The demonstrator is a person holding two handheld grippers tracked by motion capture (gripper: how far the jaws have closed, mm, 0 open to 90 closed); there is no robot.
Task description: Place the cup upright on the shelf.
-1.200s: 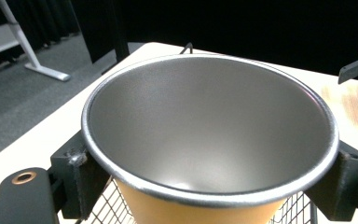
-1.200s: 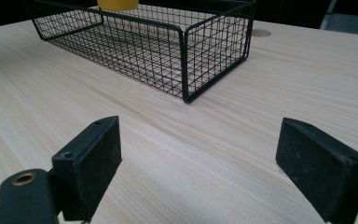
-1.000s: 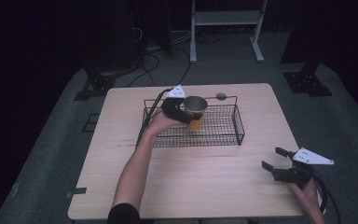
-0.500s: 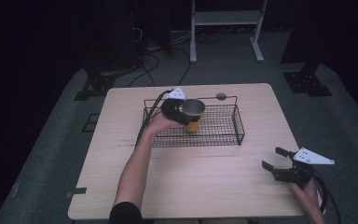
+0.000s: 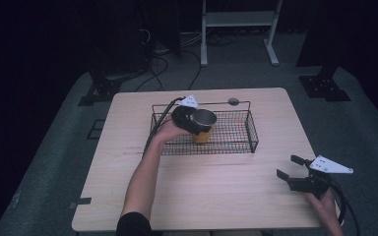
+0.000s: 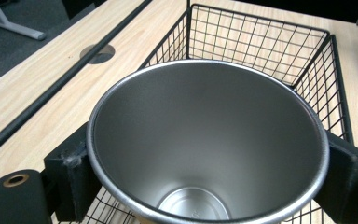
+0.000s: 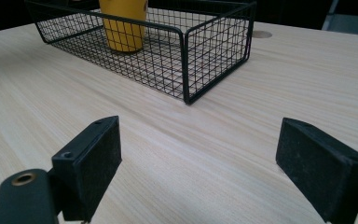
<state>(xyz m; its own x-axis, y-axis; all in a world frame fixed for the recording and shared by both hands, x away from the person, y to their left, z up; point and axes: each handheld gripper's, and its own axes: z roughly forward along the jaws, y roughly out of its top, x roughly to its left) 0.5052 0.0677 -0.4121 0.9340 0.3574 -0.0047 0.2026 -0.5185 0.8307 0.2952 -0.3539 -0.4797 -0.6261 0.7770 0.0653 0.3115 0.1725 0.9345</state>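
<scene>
Left claw (image 5: 193,120) is at the wire basket (image 5: 246,129) in the middle of the table (image 5: 216,196), holding position around a steel cup (image 5: 204,118) with a yellow outside. In the left gripper view the cup (image 6: 205,140) sits between the two black jaws, rim close to both pads; the jaws have just been opening, so the grip is easing off and contact on the pads is hard to confirm, looks just released. Cup stands upright inside the basket (image 6: 307,60), toward its left half, mouth up, empty inside. Person's left forearm (image 5: 142,172) stretches up from the near table edge to the basket.

Right claw (image 5: 295,176) rests low near the table's right front corner, well apart from the basket, jaws spread wide with nothing between them. In the right gripper view the basket (image 7: 186,60) and the yellow cup (image 7: 121,23) sit farther off across bare wood.
</scene>
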